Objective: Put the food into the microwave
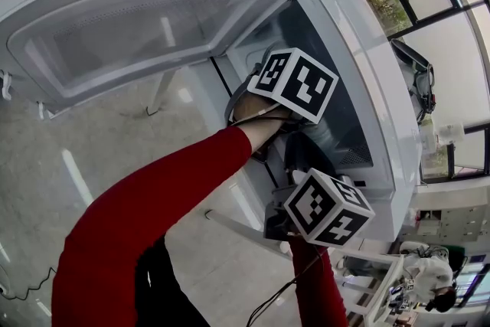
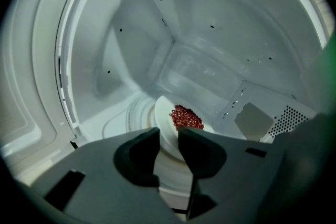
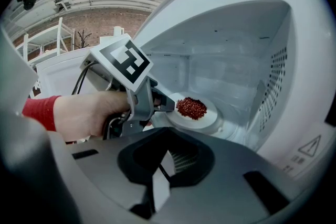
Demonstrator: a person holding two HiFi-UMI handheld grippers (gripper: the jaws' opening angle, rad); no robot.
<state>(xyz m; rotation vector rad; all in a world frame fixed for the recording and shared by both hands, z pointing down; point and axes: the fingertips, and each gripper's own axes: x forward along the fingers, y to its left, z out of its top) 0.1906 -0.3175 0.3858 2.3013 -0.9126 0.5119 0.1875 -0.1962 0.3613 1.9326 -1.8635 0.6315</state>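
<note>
One red beady food heap | white plate | left hand-held gripper parted astride rim

Microwave: white plate on turntable, red food heaped on plate.

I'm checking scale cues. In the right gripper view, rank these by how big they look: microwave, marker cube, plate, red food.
1. microwave
2. marker cube, though it is nearer the camera, so it may not truly outsize the plate
3. plate
4. red food
</note>
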